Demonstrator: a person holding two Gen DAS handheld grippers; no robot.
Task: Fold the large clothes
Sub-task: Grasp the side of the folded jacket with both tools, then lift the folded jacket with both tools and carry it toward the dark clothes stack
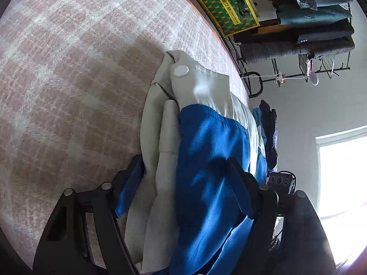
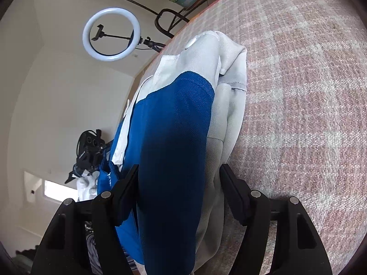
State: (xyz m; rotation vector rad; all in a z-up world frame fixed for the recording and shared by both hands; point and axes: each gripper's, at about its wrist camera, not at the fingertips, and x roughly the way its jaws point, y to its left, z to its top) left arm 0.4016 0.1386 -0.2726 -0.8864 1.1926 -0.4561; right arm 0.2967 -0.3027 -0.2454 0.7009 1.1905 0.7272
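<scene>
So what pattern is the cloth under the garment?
Pink-and-white plaid woven cloth, clearest in the left wrist view.

**Both grippers clamped around a thick bundle**

The left gripper (image 1: pixel 183 171) is rolled onto its side and angled downward, its two black fingers spread wide with folded cloth filling the gap between them; the far finger (image 1: pixel 240 183) presses into the fabric and the near one lies against its other face. The right gripper (image 2: pixel 179 178) mirrors it, also tipped down and rolled over, its fingers wide apart, each pad bearing against a side of the same bundle. No hand or sleeve shows.
</scene>
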